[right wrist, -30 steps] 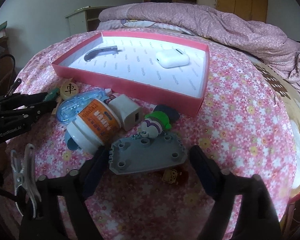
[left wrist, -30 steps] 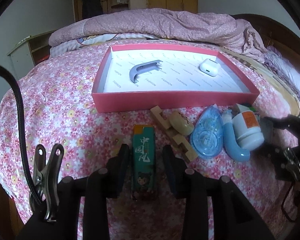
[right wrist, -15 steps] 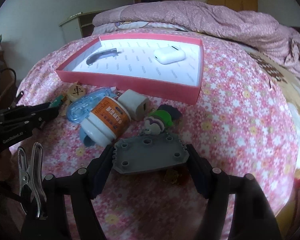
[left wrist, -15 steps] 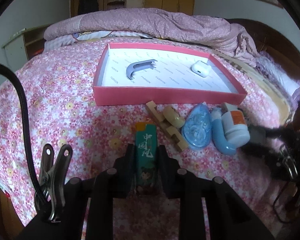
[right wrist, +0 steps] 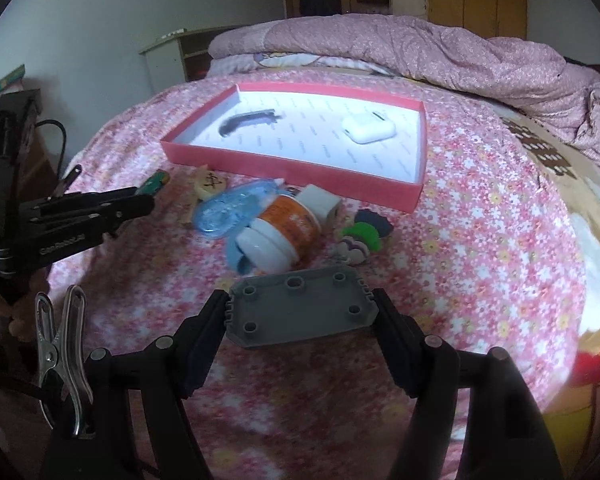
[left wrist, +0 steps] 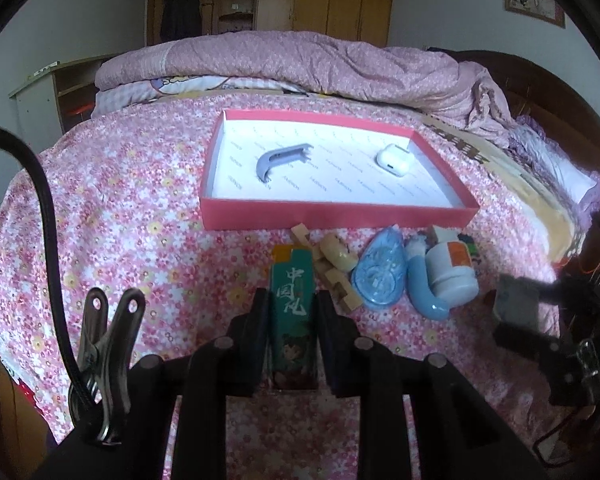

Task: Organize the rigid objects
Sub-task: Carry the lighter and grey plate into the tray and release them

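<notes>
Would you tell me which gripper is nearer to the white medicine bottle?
Right. The right gripper, clamping the grey plate, sits just before the bottle; the left gripper holds the green lighter farther off.

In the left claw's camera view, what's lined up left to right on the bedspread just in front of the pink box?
Green lighter → wooden puzzle piece → clear blue tape dispenser → light blue curved tube → white bottle with orange label.

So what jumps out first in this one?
Each gripper is shut on something: the left on a green lighter, the right on a grey plate. Beyond them a red tray on the bedspread holds a grey clip and an earbud case.
</notes>
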Motion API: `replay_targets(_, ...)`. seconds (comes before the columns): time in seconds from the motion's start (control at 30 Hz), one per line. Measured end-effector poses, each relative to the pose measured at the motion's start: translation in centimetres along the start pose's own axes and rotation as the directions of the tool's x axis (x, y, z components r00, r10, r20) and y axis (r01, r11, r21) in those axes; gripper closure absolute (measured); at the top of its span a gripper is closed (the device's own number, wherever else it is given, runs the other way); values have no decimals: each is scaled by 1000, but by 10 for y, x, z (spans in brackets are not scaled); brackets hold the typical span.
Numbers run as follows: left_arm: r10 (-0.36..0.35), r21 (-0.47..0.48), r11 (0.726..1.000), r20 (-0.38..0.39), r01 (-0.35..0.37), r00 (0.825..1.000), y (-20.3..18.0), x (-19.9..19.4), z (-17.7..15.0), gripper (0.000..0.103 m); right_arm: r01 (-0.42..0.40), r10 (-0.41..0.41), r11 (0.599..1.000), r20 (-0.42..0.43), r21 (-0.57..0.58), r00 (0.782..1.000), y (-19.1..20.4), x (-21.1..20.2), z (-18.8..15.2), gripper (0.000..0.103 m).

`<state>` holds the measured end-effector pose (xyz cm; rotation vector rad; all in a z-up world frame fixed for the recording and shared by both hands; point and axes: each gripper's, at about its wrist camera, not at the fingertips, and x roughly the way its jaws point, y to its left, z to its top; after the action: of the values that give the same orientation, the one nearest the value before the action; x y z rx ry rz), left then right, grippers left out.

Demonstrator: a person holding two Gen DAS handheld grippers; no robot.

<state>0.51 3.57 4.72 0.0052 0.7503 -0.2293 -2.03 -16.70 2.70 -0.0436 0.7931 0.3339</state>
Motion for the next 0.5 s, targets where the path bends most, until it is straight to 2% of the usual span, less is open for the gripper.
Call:
replay_targets(0.3, 15, 13, 1000, 19, -15, 1000, 0, -5, 14, 79, -49, 49, 998, 3, 40, 999, -1, 0, 9, 31)
replay_targets(0.5, 14, 23, 1000, 31, -15, 999, -2, 3, 35, 79, -63, 63, 997, 11, 42, 998, -5, 4, 27, 31)
